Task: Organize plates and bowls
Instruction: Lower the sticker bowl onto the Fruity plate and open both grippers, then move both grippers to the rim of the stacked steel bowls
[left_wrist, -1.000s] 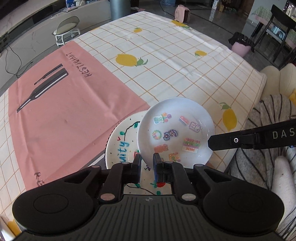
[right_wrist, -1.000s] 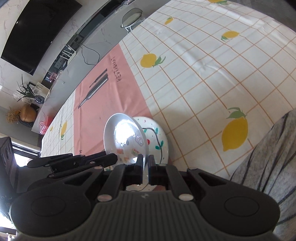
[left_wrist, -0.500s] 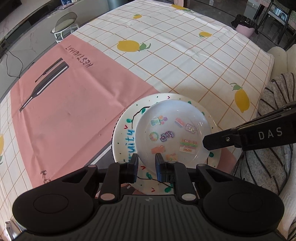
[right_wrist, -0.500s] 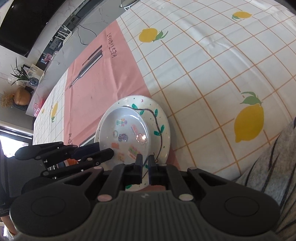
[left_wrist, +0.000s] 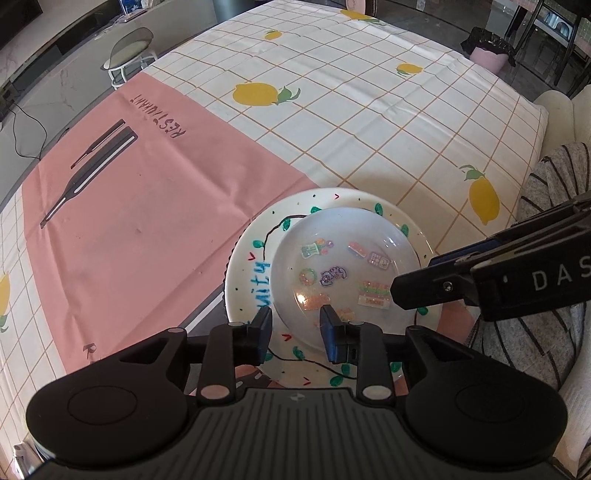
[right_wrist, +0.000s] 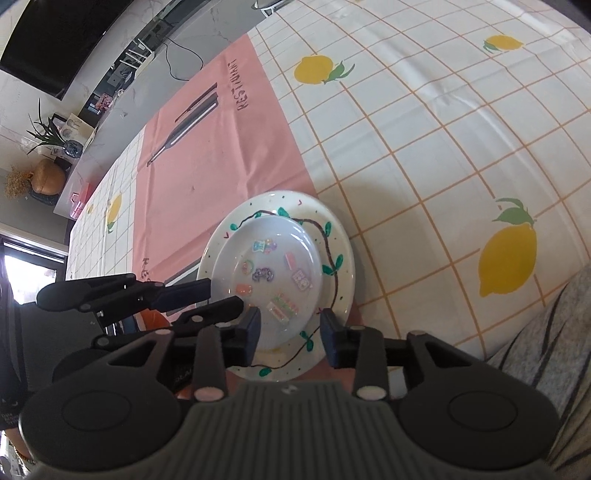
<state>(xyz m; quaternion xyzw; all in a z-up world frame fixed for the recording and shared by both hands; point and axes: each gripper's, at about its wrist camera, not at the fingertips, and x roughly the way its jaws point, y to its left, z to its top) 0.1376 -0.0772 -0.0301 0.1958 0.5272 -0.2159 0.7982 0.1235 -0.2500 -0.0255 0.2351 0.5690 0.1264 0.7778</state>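
Small plate let go onto the big plate

Left wrist view: the left claw (left_wrist: 295, 325) is opening, its pads now clear of the sticker plate (left_wrist: 345, 275), which a second ago hung tilted in both claws and now lies flat inside the vine-painted plate (left_wrist: 245, 284) at 6 o'clock on the worktop (left_wrist: 369, 122).
Right wrist view: the right claw (right_wrist: 290, 328) is opening too, astride the near rim without pressing. The stacking step looks done.

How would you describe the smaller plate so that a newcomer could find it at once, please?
On the lemon-print tablecloth, where the pink placemat ends, lies a large vine-painted plate. The smaller plate rests on it, plain white with colourful little stickers instead of painted vines.
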